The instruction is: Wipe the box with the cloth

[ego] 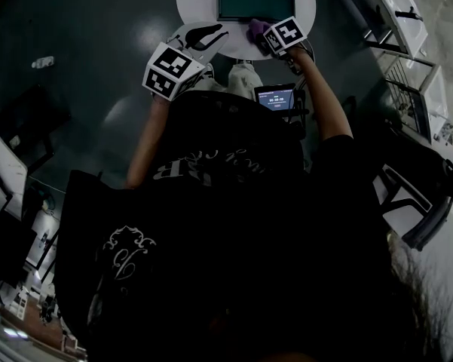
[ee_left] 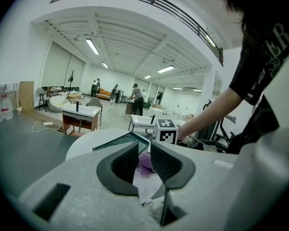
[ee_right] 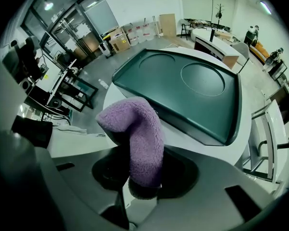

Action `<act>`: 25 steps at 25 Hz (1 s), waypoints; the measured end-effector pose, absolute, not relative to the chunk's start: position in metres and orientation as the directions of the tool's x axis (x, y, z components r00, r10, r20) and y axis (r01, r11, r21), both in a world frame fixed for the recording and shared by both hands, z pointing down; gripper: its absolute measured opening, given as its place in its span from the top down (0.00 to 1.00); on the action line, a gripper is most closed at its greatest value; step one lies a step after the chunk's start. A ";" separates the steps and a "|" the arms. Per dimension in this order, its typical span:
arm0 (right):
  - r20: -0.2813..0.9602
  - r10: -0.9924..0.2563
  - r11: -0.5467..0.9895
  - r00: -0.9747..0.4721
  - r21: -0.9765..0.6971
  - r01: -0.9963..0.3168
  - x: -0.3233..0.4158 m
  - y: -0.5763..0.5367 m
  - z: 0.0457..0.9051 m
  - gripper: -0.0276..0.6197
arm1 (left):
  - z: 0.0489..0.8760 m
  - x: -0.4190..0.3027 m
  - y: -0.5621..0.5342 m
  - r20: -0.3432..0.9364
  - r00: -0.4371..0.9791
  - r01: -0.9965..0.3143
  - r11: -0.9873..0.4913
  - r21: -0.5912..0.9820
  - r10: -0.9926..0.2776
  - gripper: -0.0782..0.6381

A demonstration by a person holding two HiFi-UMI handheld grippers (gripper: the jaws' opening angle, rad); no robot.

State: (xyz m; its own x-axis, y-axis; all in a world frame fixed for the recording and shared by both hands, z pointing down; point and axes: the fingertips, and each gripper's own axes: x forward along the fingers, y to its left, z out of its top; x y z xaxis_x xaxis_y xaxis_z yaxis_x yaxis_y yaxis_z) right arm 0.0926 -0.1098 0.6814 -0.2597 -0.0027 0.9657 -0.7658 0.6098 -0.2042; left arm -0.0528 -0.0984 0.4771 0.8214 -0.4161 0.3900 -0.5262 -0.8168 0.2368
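the right gripper (ee_right: 144,177) is clamped on a purple cloth (ee_right: 139,134) by the 6 o'clock edge of the dark green box (ee_right: 192,90) on a round white table (ego: 305,6), the left gripper (ee_left: 143,160) at 8 o'clock has its jaws apart and empty; wiping seems about to start, and next the cloth needs pressing onto the box top

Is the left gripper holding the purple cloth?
No, the left gripper has its jaws apart with nothing between them; the cloth is clamped in the right gripper.

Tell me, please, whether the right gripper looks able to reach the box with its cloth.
Probably yes: the right gripper, shut on the cloth, points at the box close ahead, with only bare table between.
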 end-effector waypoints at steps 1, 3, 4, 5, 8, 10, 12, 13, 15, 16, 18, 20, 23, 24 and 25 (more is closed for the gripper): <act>0.964 0.000 0.618 -0.267 -0.209 -0.758 0.093 -0.109 0.681 0.78 | 0.477 -0.051 -0.100 0.390 0.820 -0.529 -0.815 0.237 -0.419 0.77; 0.960 0.007 0.636 -0.282 -0.222 -0.739 0.097 -0.108 0.681 0.78 | 0.477 -0.045 -0.103 0.392 0.816 -0.536 -0.811 0.235 -0.425 0.77; 0.957 0.013 0.644 -0.289 -0.229 -0.730 0.101 -0.108 0.681 0.78 | 0.477 -0.039 -0.106 0.393 0.813 -0.540 -0.808 0.235 -0.429 0.77; 0.956 0.019 0.649 -0.294 -0.235 -0.724 0.105 -0.109 0.681 0.78 | 0.477 -0.033 -0.108 0.395 0.811 -0.544 -0.806 0.234 -0.432 0.77; 0.959 0.030 0.645 -0.282 -0.234 -0.727 0.124 -0.112 0.684 0.78 | 0.477 -0.016 -0.115 0.400 0.804 -0.554 -0.798 0.236 -0.440 0.77; 0.961 0.037 0.635 -0.273 -0.234 -0.737 0.137 -0.114 0.686 0.78 | 0.478 -0.005 -0.119 0.404 0.801 -0.558 -0.794 0.241 -0.441 0.77; 0.960 0.051 0.635 -0.275 -0.244 -0.733 0.148 -0.115 0.687 0.78 | 0.478 0.005 -0.124 0.409 0.799 -0.561 -0.791 0.243 -0.441 0.77; 0.960 0.058 0.641 -0.275 -0.247 -0.726 0.153 -0.116 0.688 0.78 | 0.478 0.010 -0.128 0.412 0.798 -0.562 -0.791 0.243 -0.440 0.77; 0.960 0.069 0.658 -0.271 -0.248 -0.711 0.167 -0.118 0.688 0.78 | 0.478 0.023 -0.133 0.415 0.797 -0.562 -0.791 0.243 -0.439 0.77; 0.961 0.076 0.664 -0.268 -0.249 -0.705 0.176 -0.118 0.689 0.78 | 0.478 0.031 -0.136 0.417 0.797 -0.561 -0.791 0.243 -0.437 0.77; 0.960 0.093 0.671 -0.262 -0.255 -0.696 0.193 -0.120 0.690 0.78 | 0.478 0.046 -0.141 0.424 0.796 -0.561 -0.791 0.244 -0.433 0.77; 0.960 0.107 0.679 -0.260 -0.261 -0.686 0.208 -0.122 0.691 0.78 | 0.480 0.060 -0.147 0.432 0.793 -0.561 -0.790 0.246 -0.429 0.77; 0.957 0.125 0.703 -0.263 -0.272 -0.657 0.223 -0.125 0.692 0.78 | 0.481 0.079 -0.156 0.444 0.788 -0.565 -0.788 0.245 -0.427 0.77; 0.955 0.133 0.712 -0.267 -0.279 -0.645 0.227 -0.126 0.692 0.78 | 0.482 0.084 -0.160 0.446 0.786 -0.567 -0.787 0.243 -0.429 0.77; 0.952 0.143 0.721 -0.271 -0.287 -0.631 0.229 -0.127 0.692 0.78 | 0.482 0.089 -0.163 0.448 0.783 -0.571 -0.785 0.242 -0.431 0.77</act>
